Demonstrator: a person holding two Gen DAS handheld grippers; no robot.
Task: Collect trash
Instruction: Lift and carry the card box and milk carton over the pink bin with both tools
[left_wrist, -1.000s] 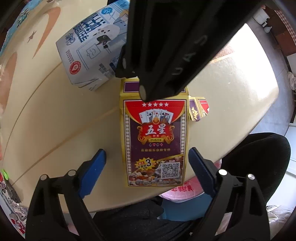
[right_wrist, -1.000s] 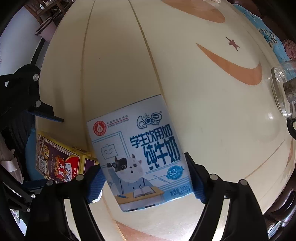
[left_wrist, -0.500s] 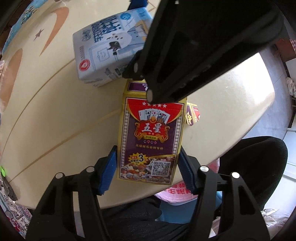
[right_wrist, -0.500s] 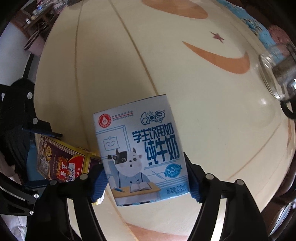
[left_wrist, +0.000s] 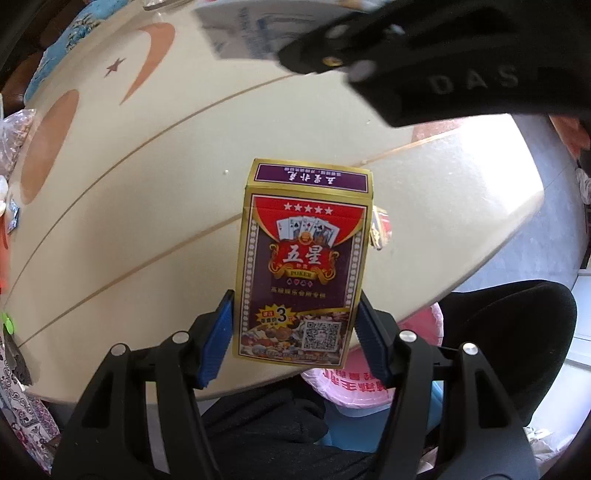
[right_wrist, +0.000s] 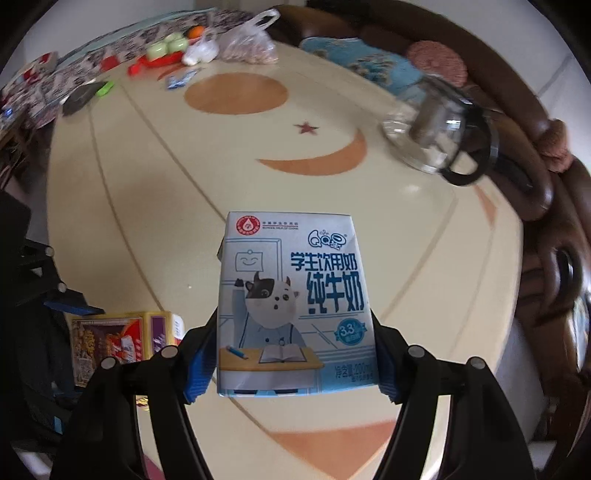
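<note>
A red and gold playing-card box (left_wrist: 303, 258) hangs above the cream table (left_wrist: 129, 184), and my left gripper (left_wrist: 295, 306) is shut on its lower sides with both blue pads. A white and blue milk carton (right_wrist: 295, 306) is held upright off the table between the pads of my right gripper (right_wrist: 293, 332), whose jaws are still closing on it. In the left wrist view a corner of the carton (left_wrist: 240, 33) shows at the top. The right wrist view has the card box (right_wrist: 110, 339) low at the left.
A glass teapot (right_wrist: 436, 133) stands at the table's right edge. Plastic bags (right_wrist: 247, 44) and small items lie at the far end. Below the near edge are a pink bag (left_wrist: 369, 384) and a person's dark trousers (left_wrist: 517, 332). A wooden sofa (right_wrist: 554, 221) borders the right.
The left jaws closed onto the card box and lifted it off the table. The right gripper raised the milk carton and rolled it upright, away from the card box.
</note>
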